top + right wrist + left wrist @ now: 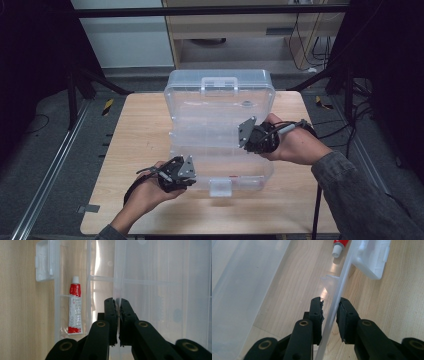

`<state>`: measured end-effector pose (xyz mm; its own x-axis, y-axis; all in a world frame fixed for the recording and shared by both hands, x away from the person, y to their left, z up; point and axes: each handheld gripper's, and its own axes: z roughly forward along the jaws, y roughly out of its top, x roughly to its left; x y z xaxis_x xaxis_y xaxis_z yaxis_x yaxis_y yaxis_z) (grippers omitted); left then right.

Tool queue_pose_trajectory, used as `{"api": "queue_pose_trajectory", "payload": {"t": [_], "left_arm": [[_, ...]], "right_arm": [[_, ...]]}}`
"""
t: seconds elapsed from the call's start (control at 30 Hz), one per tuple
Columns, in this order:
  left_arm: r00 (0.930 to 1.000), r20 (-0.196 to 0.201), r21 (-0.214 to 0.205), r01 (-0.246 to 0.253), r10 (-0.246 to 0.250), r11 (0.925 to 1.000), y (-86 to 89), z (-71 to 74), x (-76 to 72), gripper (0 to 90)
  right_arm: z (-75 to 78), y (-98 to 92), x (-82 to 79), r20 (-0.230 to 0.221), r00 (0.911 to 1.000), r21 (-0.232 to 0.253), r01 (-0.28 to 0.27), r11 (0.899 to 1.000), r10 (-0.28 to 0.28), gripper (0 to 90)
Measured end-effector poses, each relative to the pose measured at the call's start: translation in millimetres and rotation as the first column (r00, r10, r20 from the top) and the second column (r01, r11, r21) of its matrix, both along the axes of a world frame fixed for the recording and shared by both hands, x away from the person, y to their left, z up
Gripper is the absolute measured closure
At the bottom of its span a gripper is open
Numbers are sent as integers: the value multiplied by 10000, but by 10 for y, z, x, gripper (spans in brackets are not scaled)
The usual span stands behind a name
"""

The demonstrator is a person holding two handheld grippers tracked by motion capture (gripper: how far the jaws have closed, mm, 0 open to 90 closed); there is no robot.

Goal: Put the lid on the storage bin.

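Left gripper [186, 176] sits at the near-left corner of the clear plastic organizer box [220, 125], which lies on the wooden table [135, 145] around its middle. In the left gripper view [329, 312] the jaws straddle the box's front wall, one jaw inside, one outside. The outer pad looks to be on the wall; the inner one shows a thin gap, so I can't tell whether it actually pinches. White front latch [374, 258] is further along that same wall, hanging outside it.

Inside the base, in the narrow compartment behind the front wall: a red-and-white tube [75, 308] with white cap, lying flat, lengthwise along the wall. Its cap end also shows in the left gripper view [339, 246].

Right gripper [252, 137] is further back, on the right side of the box. Right gripper view [118, 302]: jaws pressed nearly together on the thin edge of the clear lid [220, 92], pinching it. Lid is raised, tilted up and back from the base, carry handle [219, 82] at its far edge.

Beyond the table: grey floor, wooden cabinet [240, 30], loose cables at right.
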<state>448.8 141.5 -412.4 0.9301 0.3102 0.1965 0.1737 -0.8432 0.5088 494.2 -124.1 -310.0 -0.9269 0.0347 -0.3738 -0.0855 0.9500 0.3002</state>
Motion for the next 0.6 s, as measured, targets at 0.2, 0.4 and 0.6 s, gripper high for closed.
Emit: {"api": "queue_pose_trajectory", "payload": {"t": [0.2,0.4,0.6], "left_arm": [[10000,-22,3,-24,24,10000,-4,0,-3,745],[9999,66,102,120,-121,9999,-5,7,6,743],[9987,296,284,411,-420,9987,-9,21,30,742]], "right_arm": [[-6,1,-9,-30,10000,-17,-15,10000,15,861],[-7,4,-11,-20,10000,-64,-48,10000,48,859],[-12,15,-24,-69,10000,-162,-48,9999,47,858]]}}
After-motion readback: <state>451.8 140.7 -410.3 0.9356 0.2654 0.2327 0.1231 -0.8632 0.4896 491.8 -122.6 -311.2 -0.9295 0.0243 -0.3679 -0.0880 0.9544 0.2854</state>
